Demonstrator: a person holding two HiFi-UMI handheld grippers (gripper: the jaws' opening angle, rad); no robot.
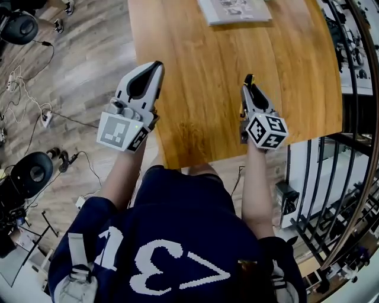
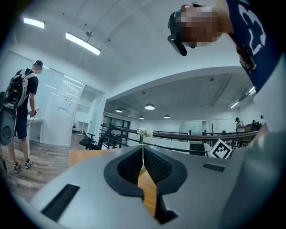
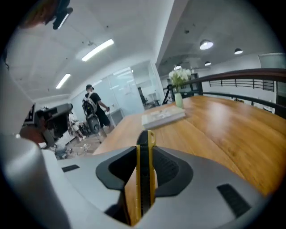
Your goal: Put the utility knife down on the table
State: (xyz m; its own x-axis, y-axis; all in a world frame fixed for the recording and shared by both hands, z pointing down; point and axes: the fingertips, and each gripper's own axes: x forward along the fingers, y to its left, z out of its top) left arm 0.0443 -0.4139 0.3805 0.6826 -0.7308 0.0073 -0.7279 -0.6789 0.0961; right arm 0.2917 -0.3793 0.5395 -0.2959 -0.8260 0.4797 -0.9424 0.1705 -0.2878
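Note:
A yellow and black utility knife [image 3: 144, 172] stands upright between the jaws of my right gripper [image 3: 145, 156], which is shut on it. In the head view its tip [image 1: 248, 80] pokes out past the right gripper [image 1: 251, 93], held over the near right part of the wooden table [image 1: 237, 65]. My left gripper [image 1: 147, 74] hovers at the table's near left edge. Its jaws meet with nothing between them [image 2: 143, 154], so it is shut and empty.
A white booklet [image 1: 234, 10] lies at the table's far side, also seen as a flat stack [image 3: 163, 116]. A vase of white flowers [image 3: 179, 85] stands beyond it. A black railing [image 1: 349, 148] runs along the right. Cables and gear [image 1: 26, 171] lie on the floor at left.

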